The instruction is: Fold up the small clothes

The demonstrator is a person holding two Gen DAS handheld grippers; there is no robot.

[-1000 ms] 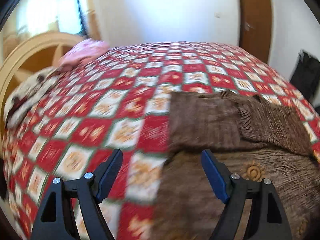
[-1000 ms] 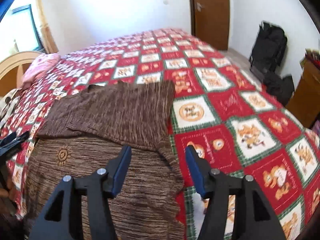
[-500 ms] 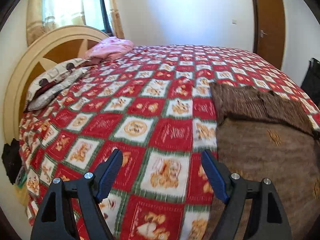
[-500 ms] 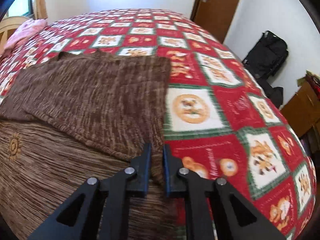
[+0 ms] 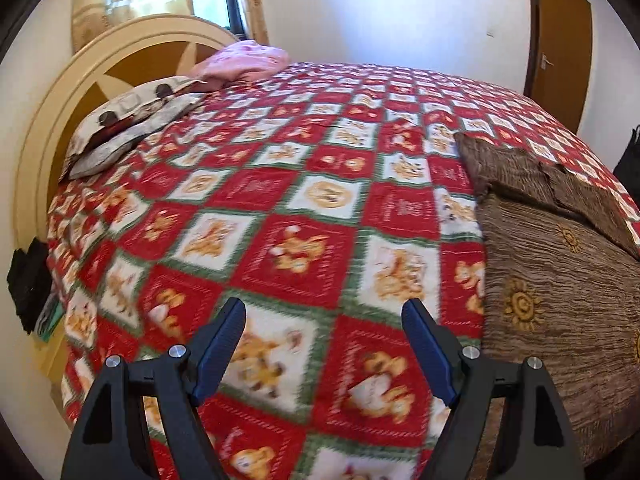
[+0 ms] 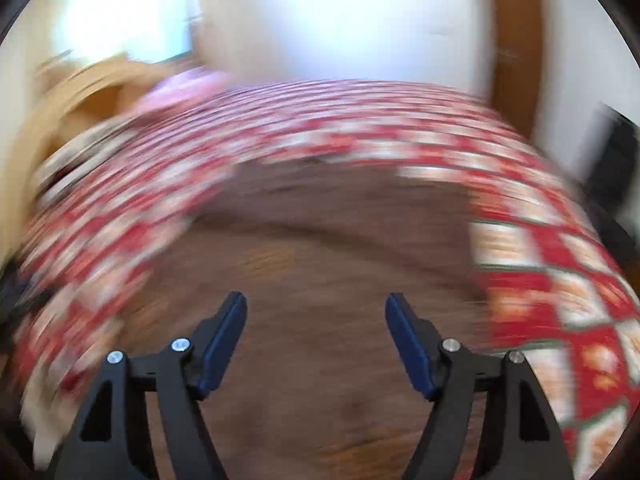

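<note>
Brown sweater [image 5: 560,280] cut off at right edge; right view smeared. Left gripper [image 5: 324,344] released, empty; right gripper [image 6: 316,340] opening, empty.

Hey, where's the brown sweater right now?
In the left wrist view the brown sweater lies on the red checked bedspread at the right edge, beside the open left gripper; nothing is between the jaws.

The right gripper [image 6: 316,340], pinched shut on the sweater's [image 6: 340,264] edge half a second ago, is opening, nothing between its jaws. The left gripper [image 5: 324,348] now sits over bare bedspread [image 5: 280,208], the sweater [image 5: 560,280] pushed to the frame's right edge.
</note>
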